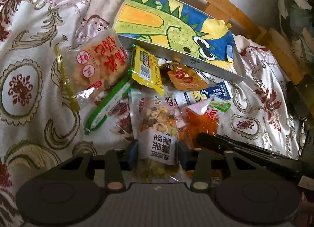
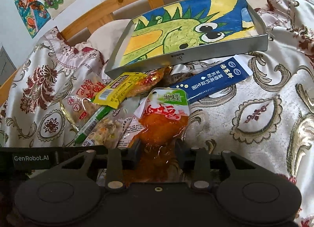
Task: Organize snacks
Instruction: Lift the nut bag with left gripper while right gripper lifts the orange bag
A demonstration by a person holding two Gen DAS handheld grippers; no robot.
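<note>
While your left gripper (image 1: 158,149) clamps the clear nut-mix packet (image 1: 157,128), your right gripper (image 2: 158,149) pinches the orange pouch (image 2: 162,127) — glossy, green-topped.

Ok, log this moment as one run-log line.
left tongs: shut on mixed-nut packet | right tongs: shut on orange sauce pouch | tray: no snacks inside

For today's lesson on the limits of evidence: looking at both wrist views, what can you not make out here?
- Grey metal tray, both views: its floor is hidden under a dinosaur drawing.
- Orange foil packet, left wrist view: upper part tucked under the tray.
- Clear nut-mix pouch, left wrist view: bottom end cut off by the left gripper.
- Orange sauce pouch, right wrist view: lower end hidden behind the right gripper.
</note>
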